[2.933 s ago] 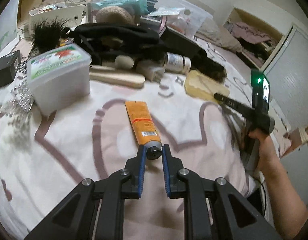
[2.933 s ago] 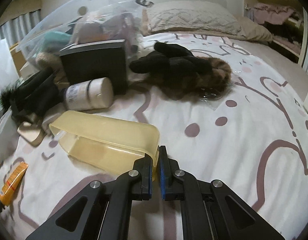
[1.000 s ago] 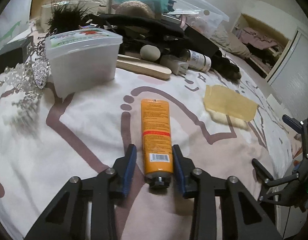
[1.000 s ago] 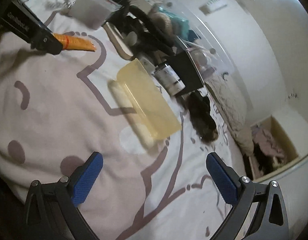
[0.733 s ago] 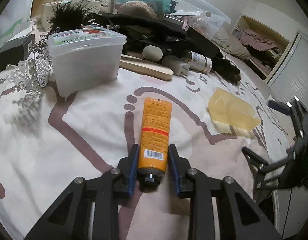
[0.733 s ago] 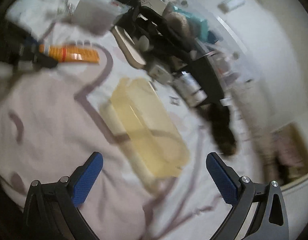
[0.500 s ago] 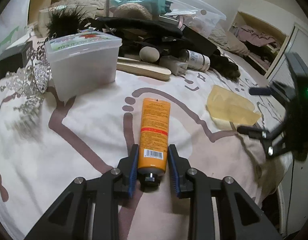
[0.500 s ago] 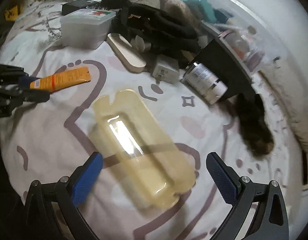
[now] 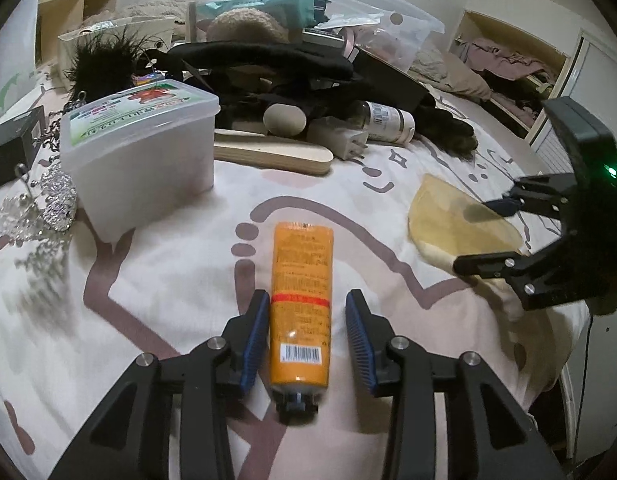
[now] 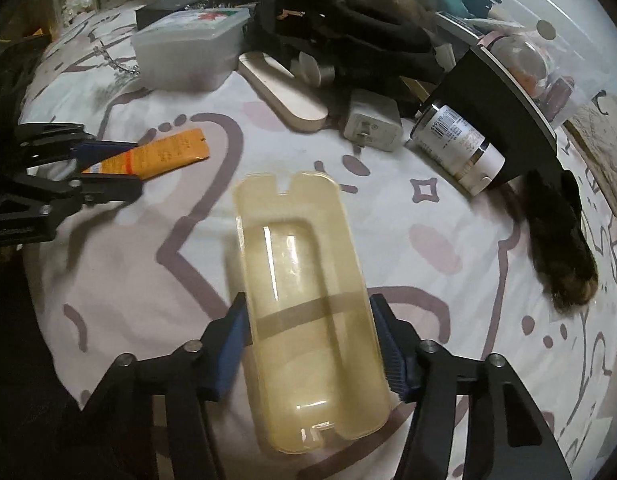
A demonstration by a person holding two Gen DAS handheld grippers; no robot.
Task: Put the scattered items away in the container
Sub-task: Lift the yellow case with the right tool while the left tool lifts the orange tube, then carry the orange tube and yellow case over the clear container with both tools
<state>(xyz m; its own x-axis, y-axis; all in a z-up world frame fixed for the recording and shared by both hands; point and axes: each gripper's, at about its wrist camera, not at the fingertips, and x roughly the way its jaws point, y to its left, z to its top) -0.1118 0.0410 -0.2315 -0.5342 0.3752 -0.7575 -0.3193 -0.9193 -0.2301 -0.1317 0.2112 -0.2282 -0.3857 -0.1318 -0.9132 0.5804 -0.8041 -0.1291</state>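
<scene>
Straddling a translucent yellow plastic tray (image 10: 308, 300) on the bed, the right gripper (image 10: 312, 344) has just been closing, pads at its long edges. Light, slippery, likely to flex. The left gripper (image 9: 306, 340), reopening, brackets a soft orange tube (image 9: 302, 304); only one pad touches.

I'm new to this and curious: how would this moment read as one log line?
left claw: just opening, orange tube loose between jaws | right claw: just closing, pads against yellow tray | both items on bedspread
</scene>
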